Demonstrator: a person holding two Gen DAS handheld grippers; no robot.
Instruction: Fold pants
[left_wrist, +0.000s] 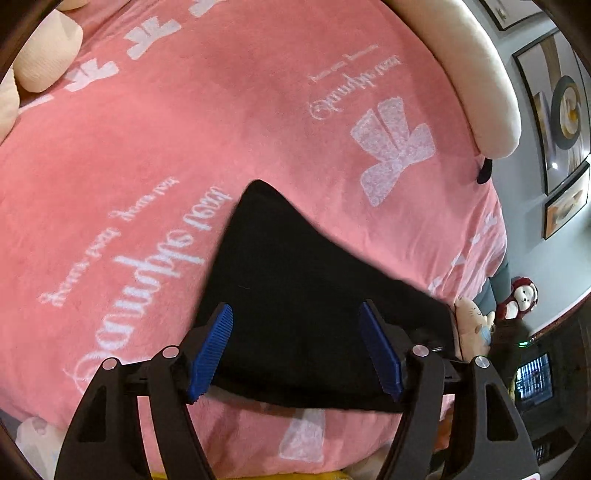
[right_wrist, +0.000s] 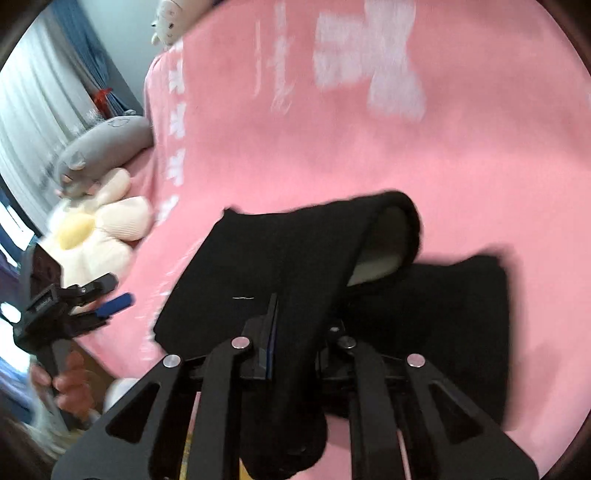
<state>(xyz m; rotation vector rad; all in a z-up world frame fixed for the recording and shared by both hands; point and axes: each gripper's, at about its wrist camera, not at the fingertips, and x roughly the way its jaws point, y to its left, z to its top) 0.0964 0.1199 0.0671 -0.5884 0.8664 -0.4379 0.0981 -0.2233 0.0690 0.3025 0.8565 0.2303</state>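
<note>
Black pants (right_wrist: 436, 306) lie on a bed under a pink blanket (left_wrist: 184, 155) printed with white bows and script. Right gripper (right_wrist: 291, 332) is clamped on a fold of the pants: cloth bunches between its fingers and drapes down over the near end, while a lifted flap arches away from it, pale lining showing under the curl. The rest of the pants lies flat on the blanket beyond and to the right of that gripper, long axis running roughly crosswise to its fingers. Left gripper (left_wrist: 295, 347) has its blue pads (left_wrist: 214, 350) wide apart, holding nothing; the pants (left_wrist: 295, 295) spread just ahead of and below it, narrowing to a point farther from it. From the right wrist view the left gripper (right_wrist: 110, 304) hangs off the blanket's edge, well apart from the pants, gripped by a hand (right_wrist: 70, 384). Judgement: a fold is under way, carried by the right side alone; the held layer would need to travel over the flat part lying beyond it, so the right gripper is the nearer and the working one. The left looks free to pin or smooth the near edge. Plush toys (right_wrist: 99, 155) and a flower cushion (right_wrist: 96, 225) sit beside the blanket edge, clear of the pants. The right view is motion-blurred, so edge detail is unsure.
</note>
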